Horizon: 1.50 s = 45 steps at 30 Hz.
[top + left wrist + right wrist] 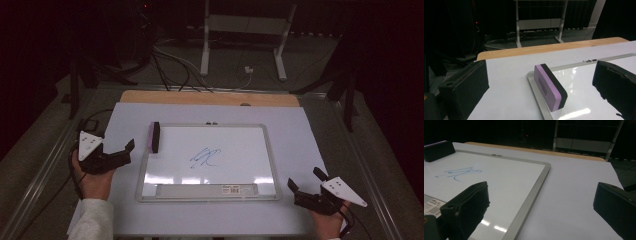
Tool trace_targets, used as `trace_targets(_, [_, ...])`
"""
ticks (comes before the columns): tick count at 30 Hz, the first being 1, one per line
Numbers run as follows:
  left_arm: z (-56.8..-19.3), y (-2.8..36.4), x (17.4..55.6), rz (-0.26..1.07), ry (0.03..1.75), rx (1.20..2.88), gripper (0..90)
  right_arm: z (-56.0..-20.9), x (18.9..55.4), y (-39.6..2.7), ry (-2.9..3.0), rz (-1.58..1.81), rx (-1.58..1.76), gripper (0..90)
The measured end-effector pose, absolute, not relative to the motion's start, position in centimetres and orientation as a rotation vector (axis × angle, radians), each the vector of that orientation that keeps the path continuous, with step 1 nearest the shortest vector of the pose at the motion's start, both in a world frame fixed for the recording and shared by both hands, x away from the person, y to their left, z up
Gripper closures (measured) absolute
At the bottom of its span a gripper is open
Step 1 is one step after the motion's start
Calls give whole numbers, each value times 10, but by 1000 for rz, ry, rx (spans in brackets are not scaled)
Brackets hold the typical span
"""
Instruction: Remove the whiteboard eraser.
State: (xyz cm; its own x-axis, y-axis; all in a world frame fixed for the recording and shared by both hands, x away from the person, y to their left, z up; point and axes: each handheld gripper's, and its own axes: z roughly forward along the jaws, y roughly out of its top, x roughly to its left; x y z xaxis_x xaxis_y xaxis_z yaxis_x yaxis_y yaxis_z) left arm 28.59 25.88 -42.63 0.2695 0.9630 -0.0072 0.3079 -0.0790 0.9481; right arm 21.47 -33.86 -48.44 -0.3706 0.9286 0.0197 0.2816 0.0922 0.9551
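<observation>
Eraser (155, 137) stands on edge at the whiteboard's (270, 155) far left corner; we hold the left gripper (131, 151) gaping just beside it, the right gripper (304, 181) gaping off the board's near right corner.

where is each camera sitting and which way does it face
High view: above the person's side, looking forward and down on the whiteboard; both hands show, left tool, right tool.
Left gripper view: on the left tool, facing the eraser between its open jaws.
Right gripper view: on the right tool, facing the board's right frame and blue scribble; jaws open.
All views share the whiteboard and eraser.
</observation>
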Motion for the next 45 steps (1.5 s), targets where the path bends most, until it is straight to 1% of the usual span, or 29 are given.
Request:
trace_targets(15, [-425,253,308,882,1219,1604,12,-484,215,-337,1740,1295,1193,6])
trace_targets(28, [-427,247,328,866,1244,1619,12,-484,215,-336,1743,1291,1190,7])
trace_targets(45, [-442,234,352,874,1290,1693,29,-484,215,-336,1746,1290,1188,7])
